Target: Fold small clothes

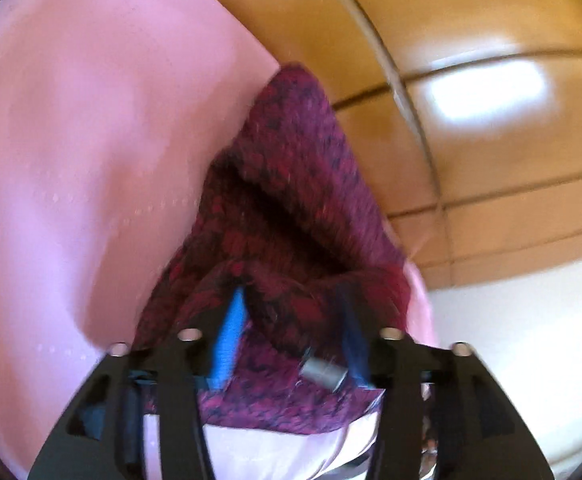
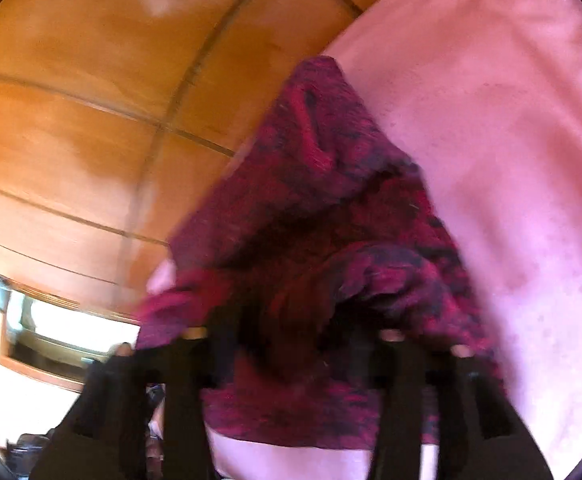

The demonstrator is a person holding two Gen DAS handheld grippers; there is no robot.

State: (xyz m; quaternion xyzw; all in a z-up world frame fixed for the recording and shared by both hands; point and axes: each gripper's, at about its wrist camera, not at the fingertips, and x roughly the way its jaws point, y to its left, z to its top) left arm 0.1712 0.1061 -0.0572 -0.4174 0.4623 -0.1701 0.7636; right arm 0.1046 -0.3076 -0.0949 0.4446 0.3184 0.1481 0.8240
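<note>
While draped, maroon knit garment [image 1: 291, 208], pink cloth [image 1: 91, 140]

A small knitted garment [image 1: 291, 200], mottled crimson and dark purple, lies crumpled in soft folds on pink cloth. In the left wrist view its near edge bunches between the jaws, a deep crease running away from them. In the right wrist view it heaps up over and between the jaws, blurred.

Left gripper [image 1: 291, 320] fingers parted; right gripper [image 2: 295, 332] fingers hidden, state unclear.
</note>
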